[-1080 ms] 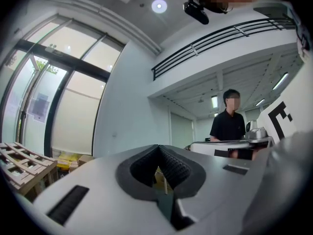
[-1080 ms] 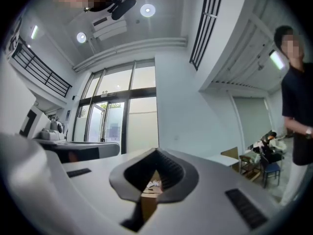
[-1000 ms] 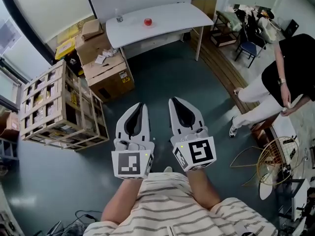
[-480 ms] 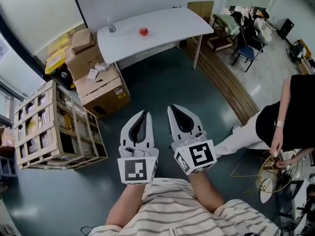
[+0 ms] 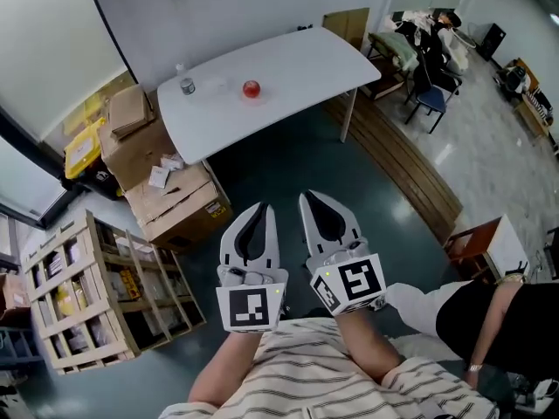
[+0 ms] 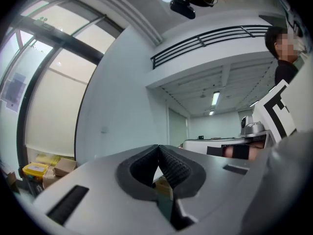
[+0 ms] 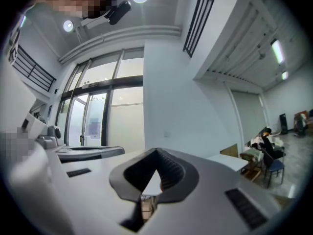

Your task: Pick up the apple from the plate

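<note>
Compared with a second ago, the white table is seen larger and lower in the head view. It has shifted from the top edge toward the upper middle of the frame. The wooden crate has slid down to the lower left corner. The bystander, formerly at the right edge, is now cut off at the lower right. From this it is judged that the table is being walked toward, and that the task is in its approach, with nothing yet grasped.

The apple is seen as a small red spot on the table, in the upper middle of the frame, near a small bottle to its left. It is well apart from both claws. A plate under it is too faint to be made out. Cardboard boxes are stacked on the floor at the table's left end, beside the path, not across it.

The left claw and the right claw are held side by side at the lower middle of the frame, pointed toward the table. In the left gripper view the ribbed pads are met at their tips, and nothing is held between them. In the right gripper view the same is shown: the jaws are closed tip to tip and empty. It is judged that one claw must be opened before the apple can be taken.
</note>
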A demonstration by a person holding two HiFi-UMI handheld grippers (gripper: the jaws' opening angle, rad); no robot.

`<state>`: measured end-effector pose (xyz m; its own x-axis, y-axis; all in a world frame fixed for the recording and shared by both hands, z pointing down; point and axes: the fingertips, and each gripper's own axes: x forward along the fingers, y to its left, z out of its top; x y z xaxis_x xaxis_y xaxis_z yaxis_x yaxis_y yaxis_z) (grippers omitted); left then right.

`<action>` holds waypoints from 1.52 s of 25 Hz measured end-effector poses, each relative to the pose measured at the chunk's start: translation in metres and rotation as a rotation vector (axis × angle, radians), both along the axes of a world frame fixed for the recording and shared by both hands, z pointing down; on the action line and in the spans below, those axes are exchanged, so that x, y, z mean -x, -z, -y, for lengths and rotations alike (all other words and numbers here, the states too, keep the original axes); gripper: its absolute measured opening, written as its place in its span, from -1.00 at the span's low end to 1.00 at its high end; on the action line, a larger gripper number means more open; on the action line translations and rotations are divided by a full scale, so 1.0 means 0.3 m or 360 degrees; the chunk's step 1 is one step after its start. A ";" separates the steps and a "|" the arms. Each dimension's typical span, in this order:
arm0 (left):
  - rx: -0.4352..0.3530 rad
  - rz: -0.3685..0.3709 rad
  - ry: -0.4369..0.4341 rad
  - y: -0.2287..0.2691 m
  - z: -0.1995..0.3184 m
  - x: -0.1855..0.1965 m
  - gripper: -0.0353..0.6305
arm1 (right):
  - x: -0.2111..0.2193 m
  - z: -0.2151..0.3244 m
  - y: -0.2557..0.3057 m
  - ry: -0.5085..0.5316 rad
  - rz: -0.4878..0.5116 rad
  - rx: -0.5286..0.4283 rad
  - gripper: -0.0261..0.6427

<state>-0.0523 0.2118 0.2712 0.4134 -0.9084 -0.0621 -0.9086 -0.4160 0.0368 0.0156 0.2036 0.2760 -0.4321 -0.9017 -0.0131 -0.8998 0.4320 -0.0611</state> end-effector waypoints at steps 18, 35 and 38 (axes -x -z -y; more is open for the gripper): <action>0.0074 -0.0030 0.0170 -0.121 0.801 -0.049 -0.88 | -0.072 0.826 -0.080 0.0111 0.0053 0.0039 -0.92; 0.0116 0.0000 0.0350 -0.183 1.497 -0.200 -0.88 | -0.190 1.548 -0.149 0.0312 0.0029 0.0088 -0.92; 0.0126 0.0009 0.0345 -0.216 1.570 -0.182 -0.88 | -0.179 1.612 -0.186 0.0307 0.0026 0.0126 -0.91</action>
<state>0.0024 -0.2591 0.3361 0.2079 -0.9780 0.0146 -0.9768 -0.2068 0.0561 0.0692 -0.2801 0.3319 -0.5971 -0.8009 0.0461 -0.7995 0.5894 -0.1157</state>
